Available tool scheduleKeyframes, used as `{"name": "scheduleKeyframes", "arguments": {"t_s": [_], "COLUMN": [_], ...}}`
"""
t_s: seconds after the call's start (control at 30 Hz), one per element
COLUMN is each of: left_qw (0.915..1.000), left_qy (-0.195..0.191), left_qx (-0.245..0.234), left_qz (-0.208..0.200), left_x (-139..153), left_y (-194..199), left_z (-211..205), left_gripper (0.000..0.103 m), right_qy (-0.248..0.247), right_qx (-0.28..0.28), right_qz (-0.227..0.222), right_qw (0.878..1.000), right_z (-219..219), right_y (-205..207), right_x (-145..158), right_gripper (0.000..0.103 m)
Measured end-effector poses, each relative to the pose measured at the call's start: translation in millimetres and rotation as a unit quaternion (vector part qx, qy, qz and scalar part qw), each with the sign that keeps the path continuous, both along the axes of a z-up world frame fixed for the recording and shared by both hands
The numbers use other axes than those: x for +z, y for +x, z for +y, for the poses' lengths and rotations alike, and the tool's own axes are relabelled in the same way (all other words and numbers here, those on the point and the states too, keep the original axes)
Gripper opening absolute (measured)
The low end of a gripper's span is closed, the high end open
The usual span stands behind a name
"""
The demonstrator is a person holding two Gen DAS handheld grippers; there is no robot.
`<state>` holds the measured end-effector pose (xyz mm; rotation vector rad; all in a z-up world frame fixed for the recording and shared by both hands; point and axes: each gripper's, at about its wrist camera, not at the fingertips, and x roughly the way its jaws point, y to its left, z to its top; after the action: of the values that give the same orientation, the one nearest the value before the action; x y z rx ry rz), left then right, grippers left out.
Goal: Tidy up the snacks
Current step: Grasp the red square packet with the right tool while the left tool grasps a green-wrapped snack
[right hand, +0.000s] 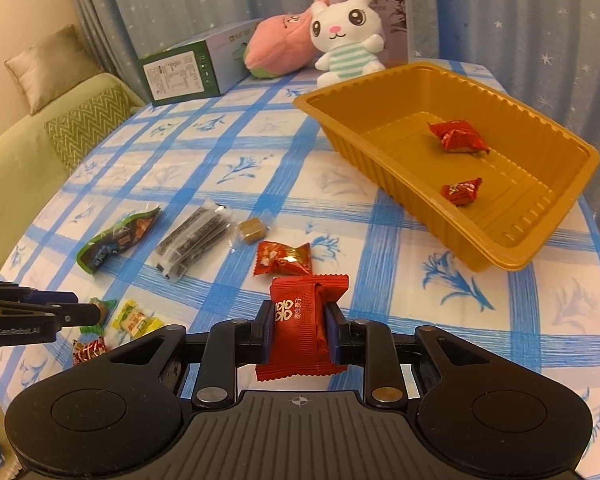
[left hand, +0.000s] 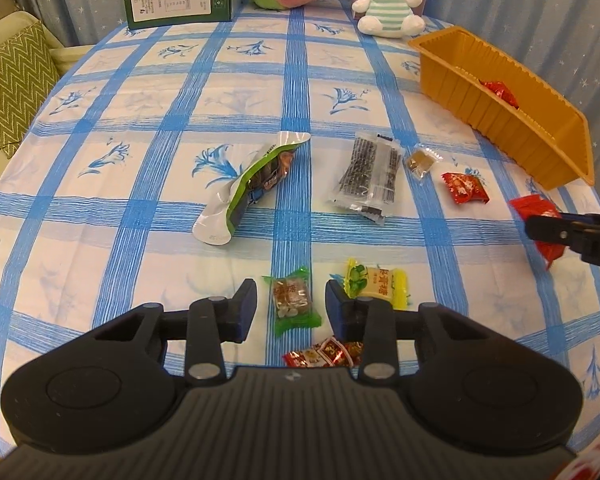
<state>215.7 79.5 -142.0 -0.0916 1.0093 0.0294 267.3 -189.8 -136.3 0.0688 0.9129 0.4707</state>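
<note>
Snacks lie scattered on the table (left hand: 148, 92); right claw (right hand: 299, 330) clamps a red packet (right hand: 302, 328); left claw (left hand: 291, 306), part open, straddles a green-wrapped candy (left hand: 294, 302), tray (right hand: 380, 152) at two o'clock.

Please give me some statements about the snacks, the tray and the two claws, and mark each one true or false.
1. The right claw grips a red packet. True.
2. The orange tray holds no snacks. False: two red candies lie in it.
3. The left claw is shut on the green-wrapped candy. False: the candy lies between its open fingers.
4. A white rabbit plush sits behind the tray. True.
</note>
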Motion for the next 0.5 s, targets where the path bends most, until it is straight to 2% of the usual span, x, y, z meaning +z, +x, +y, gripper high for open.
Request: {"name": "scheduleKeyframes", "arguments": {"t_s": [0.13, 0.5], "left_qw": [1.0, 0.9999], "left_qy": [0.0, 0.01], "left_qx": [-0.006, -0.011], "left_qz": [0.008, 0.007], "left_x": [-6.3, -6.9], "left_y": [4.9, 2.6], "left_z": [-0.8, -1.9], "left_gripper": [0.022, 0.019], "right_qy": [0.001, 0.005], "right_qx": [-0.004, -0.007], "right_qz": [0.001, -0.002], "right_qw": [1.0, 1.0], "right_z": [-3.6, -11.2], "right_y": [-2.2, -6.7], "right_x": [0.6, 3.5], "right_gripper": [0.027, 0.027]}}
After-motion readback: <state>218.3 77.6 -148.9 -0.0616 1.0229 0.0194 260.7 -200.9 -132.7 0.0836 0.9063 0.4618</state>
